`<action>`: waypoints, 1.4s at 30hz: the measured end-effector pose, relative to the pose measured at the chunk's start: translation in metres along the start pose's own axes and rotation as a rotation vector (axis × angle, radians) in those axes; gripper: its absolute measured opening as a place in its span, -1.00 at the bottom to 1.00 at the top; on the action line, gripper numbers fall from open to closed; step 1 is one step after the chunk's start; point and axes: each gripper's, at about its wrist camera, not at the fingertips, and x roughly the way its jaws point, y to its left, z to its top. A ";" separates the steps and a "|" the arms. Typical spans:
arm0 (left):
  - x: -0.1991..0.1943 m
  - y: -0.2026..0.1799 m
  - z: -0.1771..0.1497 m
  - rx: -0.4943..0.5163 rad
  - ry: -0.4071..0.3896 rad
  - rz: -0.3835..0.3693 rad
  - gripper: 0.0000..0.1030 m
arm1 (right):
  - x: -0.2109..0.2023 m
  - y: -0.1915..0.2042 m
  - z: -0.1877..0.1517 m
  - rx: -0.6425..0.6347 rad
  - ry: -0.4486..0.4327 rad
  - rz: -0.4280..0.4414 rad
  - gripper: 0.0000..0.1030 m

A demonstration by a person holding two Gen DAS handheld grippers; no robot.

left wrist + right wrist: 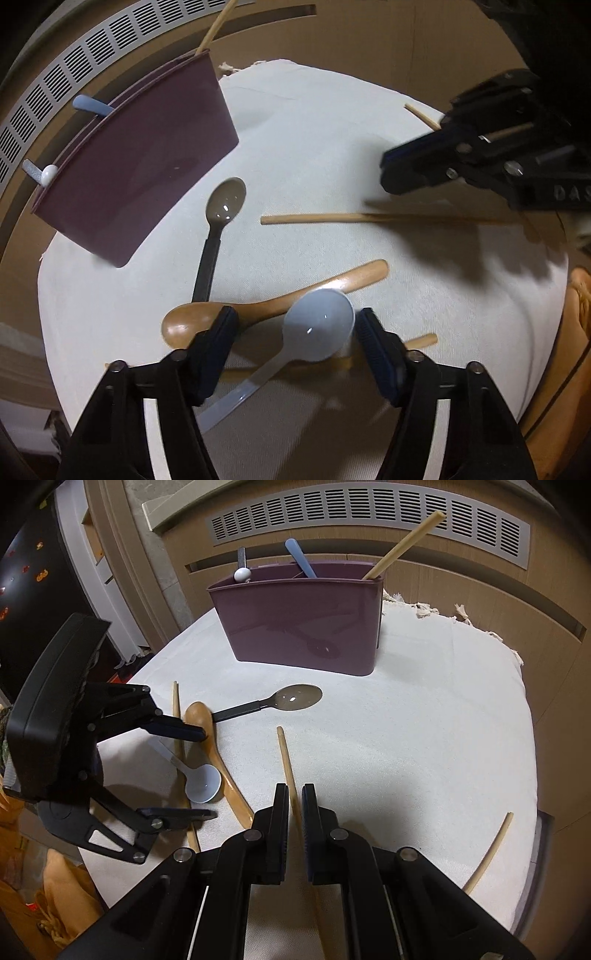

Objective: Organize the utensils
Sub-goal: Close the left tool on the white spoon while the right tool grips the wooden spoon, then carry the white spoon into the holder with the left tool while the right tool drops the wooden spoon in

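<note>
A purple utensil holder (303, 624) stands at the back of the white cloth, also in the left wrist view (136, 173); it holds a chopstick (402, 542), a blue handle (299, 563) and a white-knobbed utensil (242, 574). My left gripper (295, 328) is open around the bowl of a pale blue spoon (317, 325) that lies over a wooden spoon (258, 306). My right gripper (295, 805) is shut on a wooden chopstick (284, 753). A grey-black spoon (291, 699) lies in the middle.
Another chopstick (487, 853) lies at the cloth's right edge, and one (177, 716) lies under the spoons at the left. A wooden panel with a vent grille (369, 513) stands behind the holder. The cloth's fringe (424, 607) is at the back right.
</note>
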 end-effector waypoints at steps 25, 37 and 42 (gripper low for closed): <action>-0.128 0.097 -0.094 -0.632 -0.433 0.171 -0.28 | 0.064 0.086 0.042 -0.347 0.069 0.008 -0.11; -0.134 0.100 -0.111 -0.676 -0.484 0.109 -0.28 | 0.092 0.108 0.051 -0.380 0.158 0.011 -0.44; -0.142 0.082 -0.105 -0.652 -0.488 0.118 -0.28 | 0.049 0.105 0.040 -0.350 0.078 0.036 -0.44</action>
